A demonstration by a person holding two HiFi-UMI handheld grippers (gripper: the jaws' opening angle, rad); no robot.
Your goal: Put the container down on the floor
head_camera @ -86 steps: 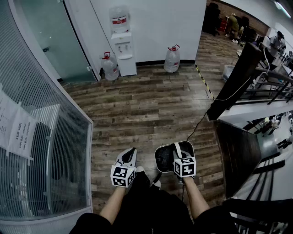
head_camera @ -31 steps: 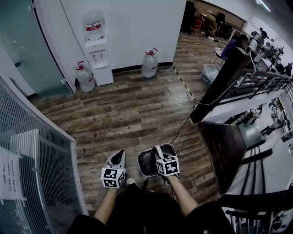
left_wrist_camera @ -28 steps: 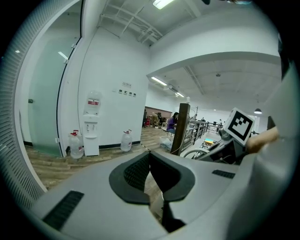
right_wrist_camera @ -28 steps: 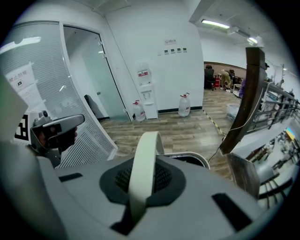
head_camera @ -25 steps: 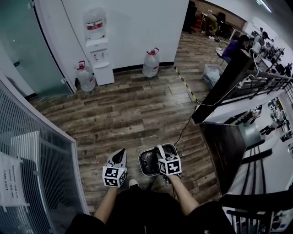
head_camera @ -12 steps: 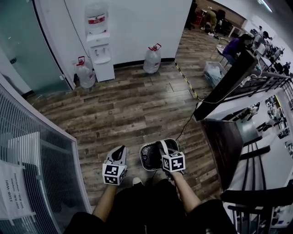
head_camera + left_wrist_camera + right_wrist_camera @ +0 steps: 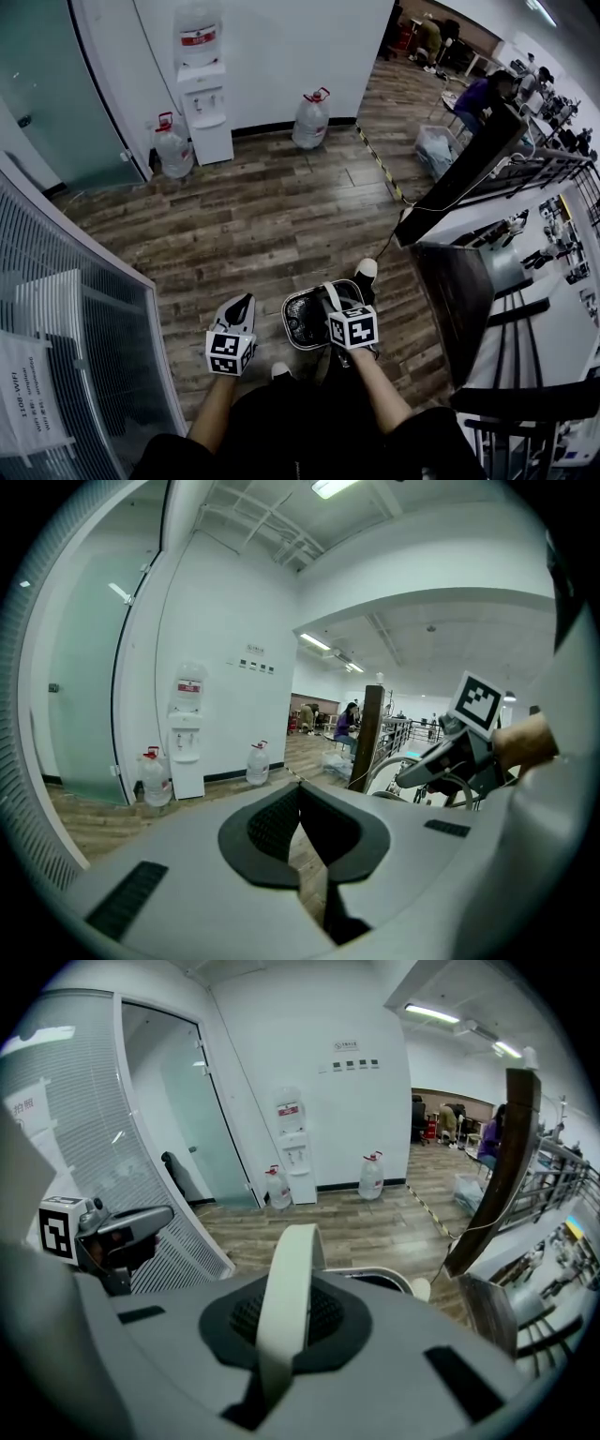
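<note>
A dark round container [image 7: 305, 323] with a white rim hangs above the wooden floor by its white handle [image 7: 330, 297]. My right gripper [image 7: 337, 307] is shut on that handle. In the right gripper view the handle [image 7: 292, 1251] runs as a white band between the jaws of the right gripper [image 7: 286, 1321], and part of the container's rim [image 7: 389, 1279] shows beyond. My left gripper [image 7: 238, 307] is held to the left of the container, shut and empty. In the left gripper view the pads of the left gripper [image 7: 300, 808] meet with nothing between them.
A shoe [image 7: 366, 271] is on the floor just beyond the container. A water dispenser [image 7: 208, 98] and two water bottles [image 7: 173, 150] [image 7: 312, 118] stand by the far wall. A glass partition [image 7: 75, 319] runs on the left, a dark post [image 7: 464, 169] and railing on the right, a cable [image 7: 386, 246] between.
A foot has stepped forward to the right of the container. Both grippers keep their pose, and the container still hangs from the right one. The view has shifted slightly.
</note>
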